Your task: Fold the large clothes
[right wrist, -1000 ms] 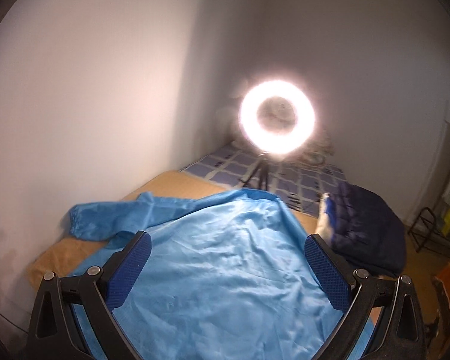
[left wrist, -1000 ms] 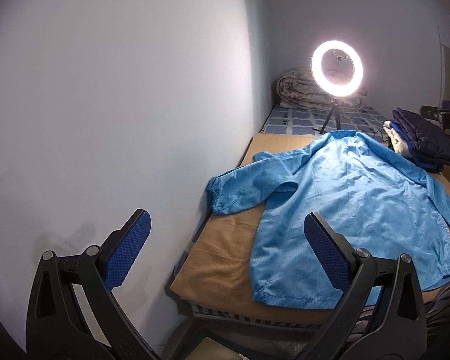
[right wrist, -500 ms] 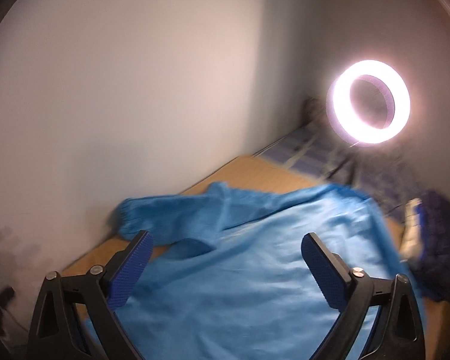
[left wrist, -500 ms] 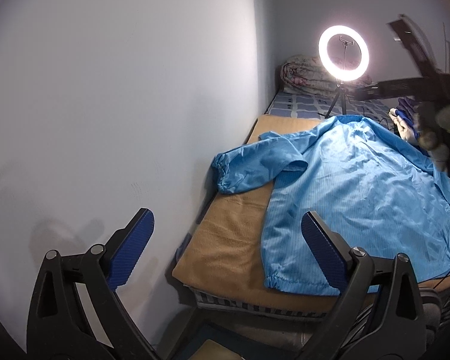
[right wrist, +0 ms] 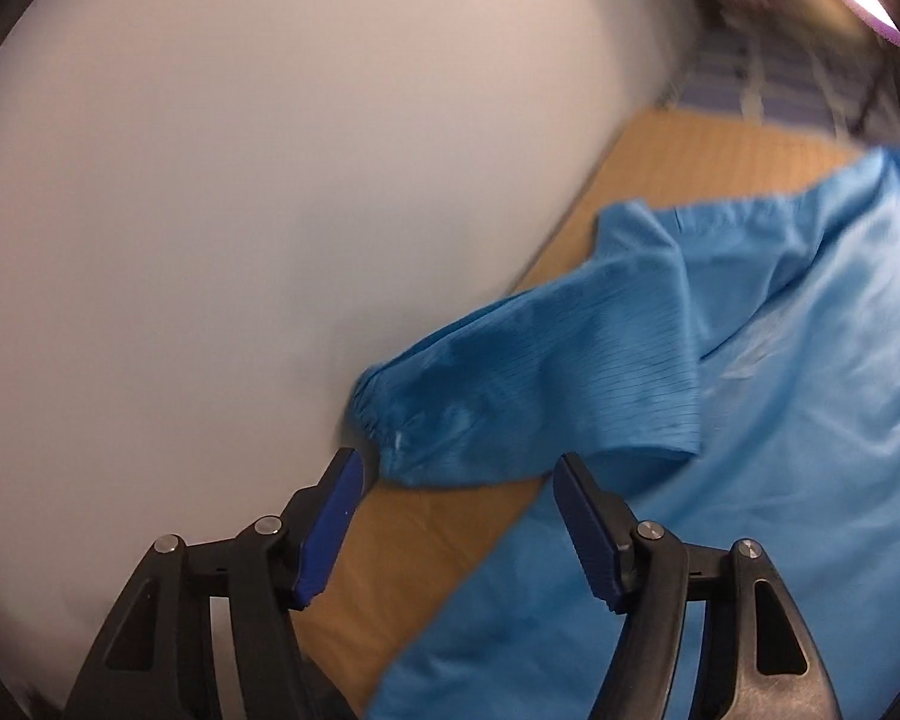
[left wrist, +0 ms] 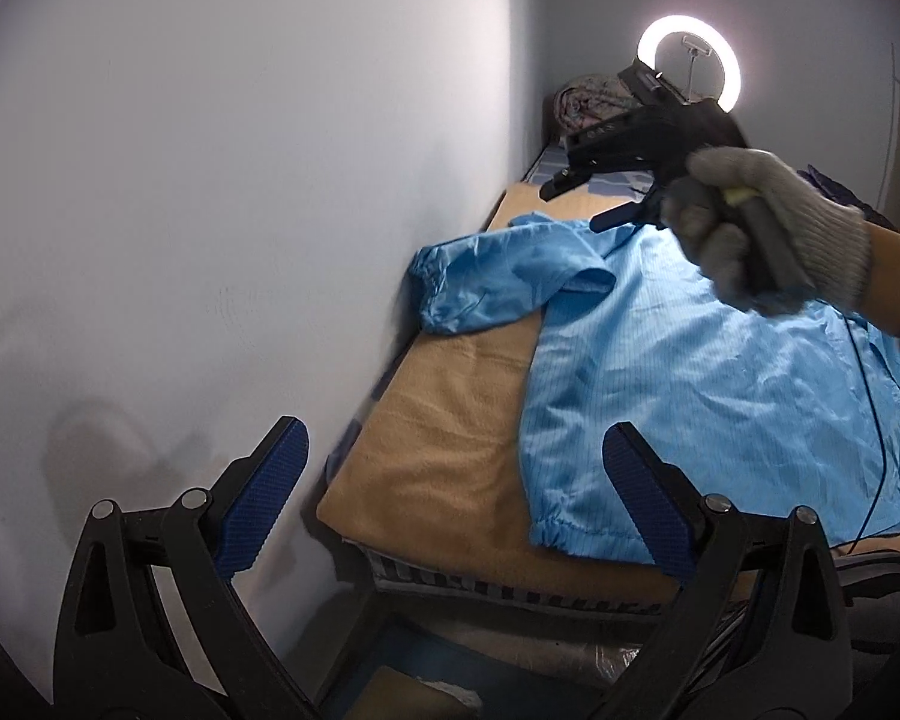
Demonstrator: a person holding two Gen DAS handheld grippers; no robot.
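Left wrist view: the left gripper (left wrist: 456, 510) hangs short of the bed's near corner, its two blue-padded fingers (left wrist: 264, 504) wide apart with nothing between them. Beyond the fingertips lies a tan blanket (left wrist: 444, 450) covering the bed, and spread flat on it, ahead and to the right of the right finger, is the blue jacket (left wrist: 708, 396). Its hem with an elastic corner lies just beyond the right fingertip; one sleeve (left wrist: 498, 276) is bent across the blanket toward the pale wall (left wrist: 240, 180), with the cuff near the wall. Farther ahead, a grey-gloved hand (left wrist: 768, 234) holds the right gripper (left wrist: 576, 204) above the jacket's shoulder, pointing toward that sleeve. A thin black cable (left wrist: 870, 420) trails from the hand across the jacket. A lit ring light (left wrist: 690, 63) and a rolled quilt (left wrist: 594, 102) stand at the far end of the bed.

Right wrist view (blurred): the right gripper's fingers (right wrist: 330, 522) stand apart, having just been closing; no cloth is between them. The sleeve's gathered cuff (right wrist: 384, 420) lies just beyond the left fingertip, not touching it as far as the blur allows. The sleeve runs up and to the right ahead of both fingertips, and the jacket's body fills the space beyond and beside the right finger. Bare tan blanket shows between the two fingers.
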